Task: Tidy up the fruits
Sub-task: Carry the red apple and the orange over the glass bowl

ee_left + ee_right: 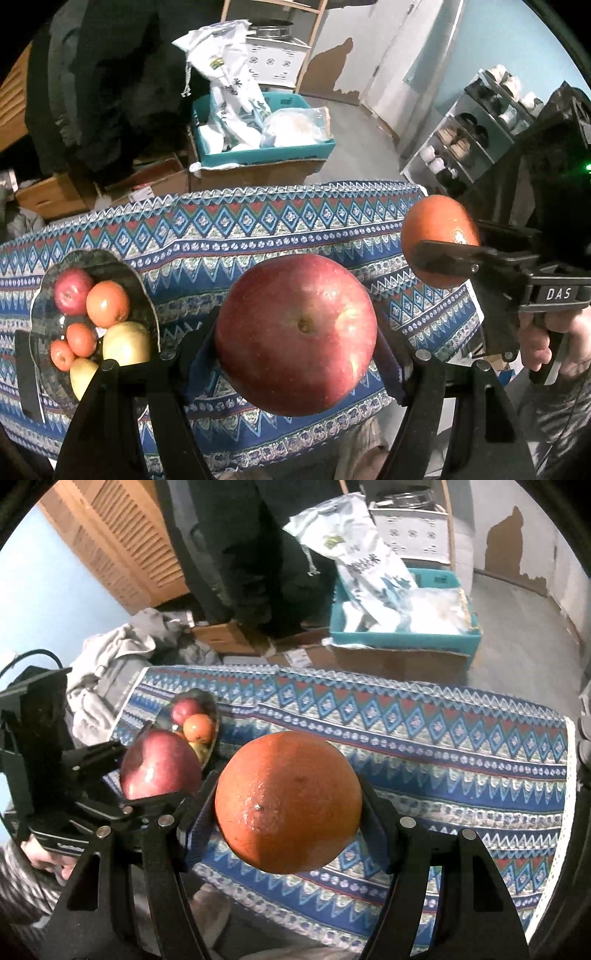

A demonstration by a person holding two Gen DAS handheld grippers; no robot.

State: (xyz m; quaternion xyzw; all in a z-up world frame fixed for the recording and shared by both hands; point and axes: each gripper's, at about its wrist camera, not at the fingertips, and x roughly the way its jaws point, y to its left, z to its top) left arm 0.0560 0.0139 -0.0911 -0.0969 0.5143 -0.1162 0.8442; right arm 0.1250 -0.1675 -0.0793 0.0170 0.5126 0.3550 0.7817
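Indoors, surface: patterned cloth [258, 229] over table.
Room: peeling wall, shoe rack [476, 136] right.
Beyond: teal crate [266, 147] on cardboard.
Left gripper [295, 347]: clamps apple [295, 332].
Right gripper [288, 808]: clamps orange [288, 801].
Bowl [144, 291]: far left, fruit-filled.

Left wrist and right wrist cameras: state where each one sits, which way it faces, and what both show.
Left wrist: sits on the left gripper, facing forward over the patterned tablecloth; its fingers clamp a red apple, the fruit bowl lies left, and the right gripper and hand show at right.
Right wrist: sits on the right gripper, facing across the same cloth; it clamps an orange, with the left gripper at left.
Shared: apple, orange, bowl, cloth, teal box.
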